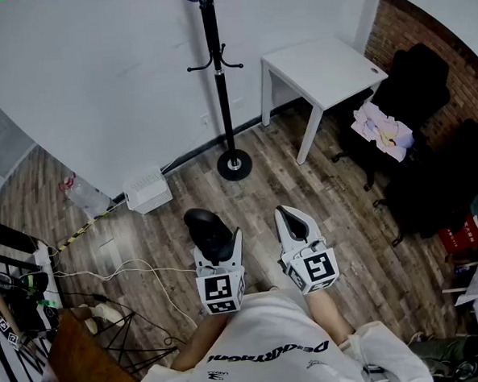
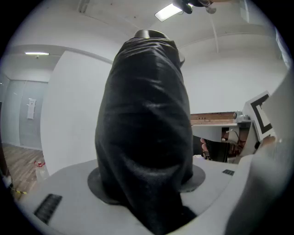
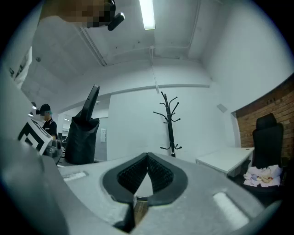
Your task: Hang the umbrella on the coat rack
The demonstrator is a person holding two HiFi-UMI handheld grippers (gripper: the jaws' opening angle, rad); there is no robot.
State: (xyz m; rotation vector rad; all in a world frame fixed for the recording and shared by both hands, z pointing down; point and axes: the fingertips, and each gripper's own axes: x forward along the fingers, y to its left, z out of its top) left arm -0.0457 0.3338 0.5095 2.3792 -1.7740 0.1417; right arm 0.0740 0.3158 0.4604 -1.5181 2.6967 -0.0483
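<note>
Jaws on my left gripper [image 1: 217, 242] are spread wide and clamped round the umbrella [image 1: 206, 228], a folded black one in its fabric sleeve. In the left gripper view the dark cloth [image 2: 147, 128] fills nearly the whole frame, rising between the two pads with the fabric bunched where they press on it. From the right gripper view I can see the umbrella [image 3: 81, 137] standing roughly upright off to the left of that view, a narrow dark piece sticking up from its top. My right gripper [image 1: 287, 217] sits just beside the left one, and its jaws are together at the tips with nothing between them. Both grippers are low in the head view, close in front of me and over the wooden floor [image 1: 303, 190]. The coat rack [image 1: 218, 74] stands ahead against the white wall, well apart from the umbrella. It has a black pole with curved hooks, and its round base [image 1: 234, 164] rests on the floor. Just right of it is a white desk [image 1: 320, 64], and beyond that a black chair [image 1: 410, 87] with a light cloth [image 1: 385, 129] lying on it. A white box [image 1: 148, 189] lies on the floor at the foot of the wall, to the left of the rack.
</note>
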